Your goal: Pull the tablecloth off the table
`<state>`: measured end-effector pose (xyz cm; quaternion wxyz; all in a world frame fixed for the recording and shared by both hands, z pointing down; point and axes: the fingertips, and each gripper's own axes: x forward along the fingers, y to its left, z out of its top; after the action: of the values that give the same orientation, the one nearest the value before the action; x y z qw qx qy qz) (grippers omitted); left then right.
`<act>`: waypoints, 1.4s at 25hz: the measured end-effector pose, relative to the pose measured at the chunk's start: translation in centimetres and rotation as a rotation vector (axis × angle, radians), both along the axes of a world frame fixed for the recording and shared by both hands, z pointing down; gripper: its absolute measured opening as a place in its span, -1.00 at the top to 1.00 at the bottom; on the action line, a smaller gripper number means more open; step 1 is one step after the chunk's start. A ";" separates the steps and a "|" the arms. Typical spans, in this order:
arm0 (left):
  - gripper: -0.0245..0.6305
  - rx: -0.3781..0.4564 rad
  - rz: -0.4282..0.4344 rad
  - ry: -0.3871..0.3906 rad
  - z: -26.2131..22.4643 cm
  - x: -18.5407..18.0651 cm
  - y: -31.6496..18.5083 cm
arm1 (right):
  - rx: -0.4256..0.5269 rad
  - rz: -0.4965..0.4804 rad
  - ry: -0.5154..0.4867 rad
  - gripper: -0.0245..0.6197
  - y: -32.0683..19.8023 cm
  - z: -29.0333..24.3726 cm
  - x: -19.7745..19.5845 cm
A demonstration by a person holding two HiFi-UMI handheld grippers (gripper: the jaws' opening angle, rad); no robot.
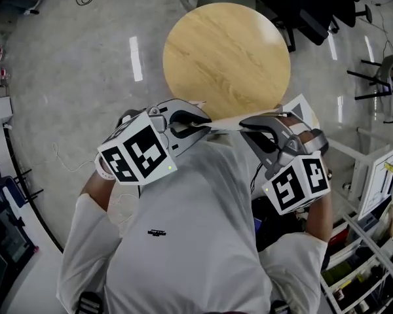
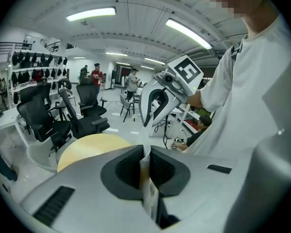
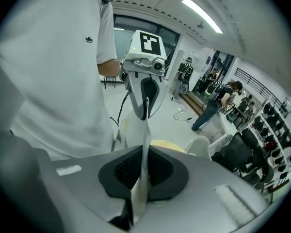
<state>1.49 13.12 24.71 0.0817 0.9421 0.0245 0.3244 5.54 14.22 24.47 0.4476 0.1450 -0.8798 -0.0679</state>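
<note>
L gripper fingers are shut tight on a thin fold of the white tablecloth. R gripper fingers pinch another fold the same way, no gap. In the head view the cloth's edge runs taut btwn the two grippers, held up near the person's chest. The rest hangs below, hard to tell apart from the white shirt. The round wooden bench lies bare beyond the grippers, so the pull looks essentially done. Likely risks: each grip is only on a thin hem, so spreading the hands further could tug it out of one side. Hanging slack could also drag on the floor or snag the office chairs nearby.
</note>
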 end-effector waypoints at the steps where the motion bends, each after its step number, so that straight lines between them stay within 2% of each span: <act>1: 0.90 0.009 0.016 -0.013 -0.2 0.1 0.4 | -0.022 0.016 -0.021 0.88 0.4 -0.1 0.1; 6: 0.90 0.033 0.039 -0.069 0.4 -0.1 0.9 | -0.115 0.089 -0.127 0.88 1.0 0.9 -0.1; 9: 0.90 0.001 0.067 -0.091 1.2 -1.1 1.3 | -0.177 0.092 -0.165 0.88 1.4 1.8 -1.0; 13: 0.89 -0.055 0.114 -0.095 1.4 -1.6 2.0 | -0.298 0.047 -0.216 0.88 2.9 1.9 -1.9; 17: 0.90 -0.083 0.088 -0.104 2.5 -1.3 1.4 | -0.387 0.096 -0.274 0.88 2.4 2.8 -1.8; 23: 0.89 -0.154 0.097 -0.107 4.4 -0.8 0.5 | -0.515 0.112 -0.350 0.84 2.5 4.8 -1.4; 29: 0.89 -0.171 0.053 -0.101 4.7 0.0 -0.3 | -0.570 0.152 -0.404 0.84 1.7 5.0 -0.7; 35: 0.89 -0.186 0.048 -0.110 5.3 0.2 -0.6 | -0.579 0.129 -0.404 0.84 1.5 5.5 -0.6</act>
<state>1.65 12.56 30.01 0.1625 0.9103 0.0726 0.3737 4.95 15.70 30.02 0.2906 0.0778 -0.9224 0.2423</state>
